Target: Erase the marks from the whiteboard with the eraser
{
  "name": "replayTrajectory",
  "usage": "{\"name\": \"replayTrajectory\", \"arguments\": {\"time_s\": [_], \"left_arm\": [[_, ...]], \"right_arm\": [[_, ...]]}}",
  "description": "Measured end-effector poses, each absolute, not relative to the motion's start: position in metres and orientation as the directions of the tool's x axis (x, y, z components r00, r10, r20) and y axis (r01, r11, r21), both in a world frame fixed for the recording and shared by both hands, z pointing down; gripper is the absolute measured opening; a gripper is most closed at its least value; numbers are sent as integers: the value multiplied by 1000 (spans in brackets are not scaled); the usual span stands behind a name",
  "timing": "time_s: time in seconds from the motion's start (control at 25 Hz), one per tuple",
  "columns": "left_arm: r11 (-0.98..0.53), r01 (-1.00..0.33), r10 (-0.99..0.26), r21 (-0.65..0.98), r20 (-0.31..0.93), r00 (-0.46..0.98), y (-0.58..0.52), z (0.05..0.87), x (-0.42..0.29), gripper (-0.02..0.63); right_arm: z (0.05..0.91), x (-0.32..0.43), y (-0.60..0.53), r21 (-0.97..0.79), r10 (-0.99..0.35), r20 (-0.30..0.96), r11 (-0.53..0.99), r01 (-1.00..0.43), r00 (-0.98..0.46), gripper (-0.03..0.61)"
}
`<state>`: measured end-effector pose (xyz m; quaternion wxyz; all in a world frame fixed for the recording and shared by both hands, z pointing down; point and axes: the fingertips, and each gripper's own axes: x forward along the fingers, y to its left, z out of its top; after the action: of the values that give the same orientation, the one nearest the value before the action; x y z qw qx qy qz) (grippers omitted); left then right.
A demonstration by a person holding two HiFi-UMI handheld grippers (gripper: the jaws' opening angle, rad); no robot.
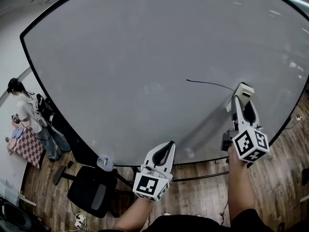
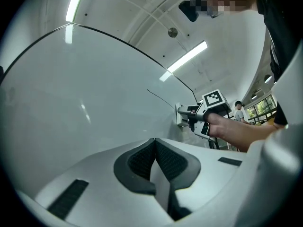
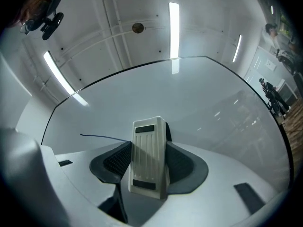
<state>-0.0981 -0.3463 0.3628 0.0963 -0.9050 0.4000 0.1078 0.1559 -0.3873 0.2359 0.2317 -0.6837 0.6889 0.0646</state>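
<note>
A big whiteboard fills the head view. One thin dark line runs across its right part. My right gripper is shut on a white eraser, pressed to the board at the line's right end. In the right gripper view the eraser sits between the pads, with the line leading left from it. My left gripper hangs shut and empty by the board's lower edge. From the left gripper view, the eraser and the line show at the right.
A black office chair stands on the wooden floor below the board. A person stands at the far left beside a checkered table. Another person is far off in the left gripper view.
</note>
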Motion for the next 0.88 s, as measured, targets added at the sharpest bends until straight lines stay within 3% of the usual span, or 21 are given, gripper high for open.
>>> {"name": "replayTrajectory", "arguments": {"time_s": [0.36,0.88], "left_arm": [[-639,-768,-730,-43,-281,623,-341,354,-124,18],[-596,-801,-753,-50,-312,580,-337,342,-145,18]], "right_arm": [[204,104,-390,-176,-901,-433,107,-978,-21,250],[175,13,-397,47,-889,-419,181,-982,-184,249]]}}
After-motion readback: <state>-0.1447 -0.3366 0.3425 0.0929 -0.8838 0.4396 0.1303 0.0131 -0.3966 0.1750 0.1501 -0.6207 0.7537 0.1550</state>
